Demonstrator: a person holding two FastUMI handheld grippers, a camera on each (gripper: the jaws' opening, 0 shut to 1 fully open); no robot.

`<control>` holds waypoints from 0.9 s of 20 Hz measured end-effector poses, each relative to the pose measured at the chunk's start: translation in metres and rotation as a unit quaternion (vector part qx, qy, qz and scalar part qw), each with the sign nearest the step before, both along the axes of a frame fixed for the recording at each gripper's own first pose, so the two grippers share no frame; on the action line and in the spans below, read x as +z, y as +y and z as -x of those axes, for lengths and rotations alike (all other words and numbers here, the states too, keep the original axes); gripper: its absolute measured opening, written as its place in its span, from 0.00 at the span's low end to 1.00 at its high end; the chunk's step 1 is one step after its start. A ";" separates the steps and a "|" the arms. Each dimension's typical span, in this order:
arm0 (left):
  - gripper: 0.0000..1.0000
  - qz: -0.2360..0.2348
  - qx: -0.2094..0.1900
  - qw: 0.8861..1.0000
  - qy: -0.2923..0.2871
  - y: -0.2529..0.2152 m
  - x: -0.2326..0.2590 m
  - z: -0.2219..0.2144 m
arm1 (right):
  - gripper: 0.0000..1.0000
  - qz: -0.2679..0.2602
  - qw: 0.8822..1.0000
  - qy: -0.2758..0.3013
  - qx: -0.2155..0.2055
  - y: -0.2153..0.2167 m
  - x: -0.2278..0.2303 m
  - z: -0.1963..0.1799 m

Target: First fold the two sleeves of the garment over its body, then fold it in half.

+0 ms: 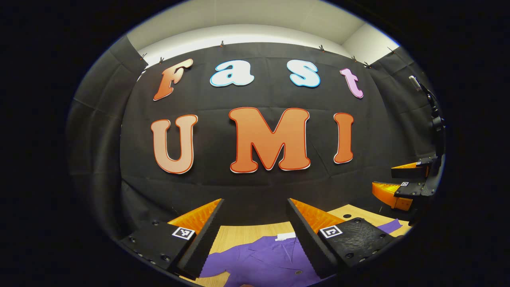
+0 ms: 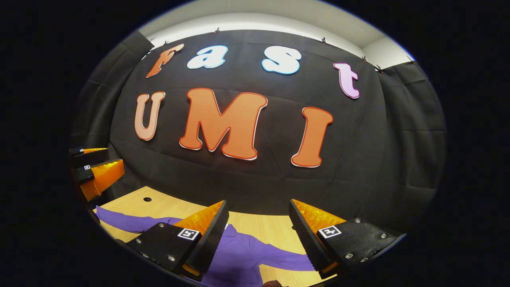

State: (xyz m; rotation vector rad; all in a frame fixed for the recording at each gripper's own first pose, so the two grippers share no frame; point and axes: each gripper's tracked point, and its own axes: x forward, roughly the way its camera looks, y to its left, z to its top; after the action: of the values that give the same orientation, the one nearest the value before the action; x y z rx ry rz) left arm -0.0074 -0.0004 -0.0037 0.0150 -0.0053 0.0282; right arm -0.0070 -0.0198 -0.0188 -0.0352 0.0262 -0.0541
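Observation:
A purple garment (image 1: 263, 259) lies flat on the wooden table (image 1: 243, 233), collar and white label toward the back wall. My left gripper (image 1: 255, 203) hovers above it, open, with nothing between its fingers. My right gripper (image 1: 402, 181) hangs in the air at the far right of the left gripper view. In the right gripper view the garment (image 2: 243, 255) spreads below with one sleeve (image 2: 127, 221) stretched out to the left and the other (image 2: 287, 259) to the right. The right gripper (image 2: 258, 203) is open and empty above the body. The left gripper (image 2: 95, 167) hovers at the left edge.
The black cloth wall stands close behind the table's far edge. A small round hole (image 2: 147, 199) sits in the tabletop (image 2: 171, 207) near the back, beyond the left-hand sleeve. Bare wood shows between the garment and the wall.

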 end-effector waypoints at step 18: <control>0.98 -0.046 0.020 0.998 0.030 -0.032 -0.013 0.016 | 0.93 -0.084 0.964 0.213 -0.133 -0.180 -0.167 0.006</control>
State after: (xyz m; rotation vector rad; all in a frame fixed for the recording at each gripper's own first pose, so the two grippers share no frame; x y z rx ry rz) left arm -0.0232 -0.0320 -0.0170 0.1084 0.0540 0.0679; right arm -0.0131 -0.1995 -0.1856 0.1282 0.4665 -0.3131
